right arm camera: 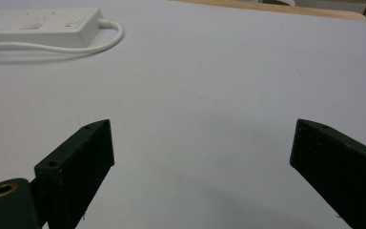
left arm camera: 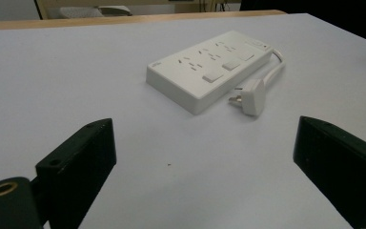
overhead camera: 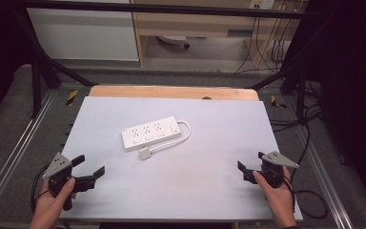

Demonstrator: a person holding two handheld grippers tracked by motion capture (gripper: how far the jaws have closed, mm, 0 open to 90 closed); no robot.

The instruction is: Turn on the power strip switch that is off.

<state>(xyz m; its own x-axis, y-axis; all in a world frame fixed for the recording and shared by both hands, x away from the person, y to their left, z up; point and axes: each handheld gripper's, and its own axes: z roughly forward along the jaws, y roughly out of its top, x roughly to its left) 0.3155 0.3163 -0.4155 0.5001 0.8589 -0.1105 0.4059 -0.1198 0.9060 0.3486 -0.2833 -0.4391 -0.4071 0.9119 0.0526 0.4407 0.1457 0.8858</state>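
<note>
While nothing is gripped yet, a white power strip [overhead camera: 152, 133] is laid flat around the middle of the pale table [overhead camera: 209, 191], with its cord [overhead camera: 185, 131] looped round and the plug [overhead camera: 145, 153] dropped just beside its near edge. The left gripper [overhead camera: 90, 165] is held by a hand [overhead camera: 52, 202] well off to the strip's near left, jaws spread wide and nothing between them. The right gripper [overhead camera: 251, 161] is held well off to the strip's near right, jaws spread wide too.
</note>
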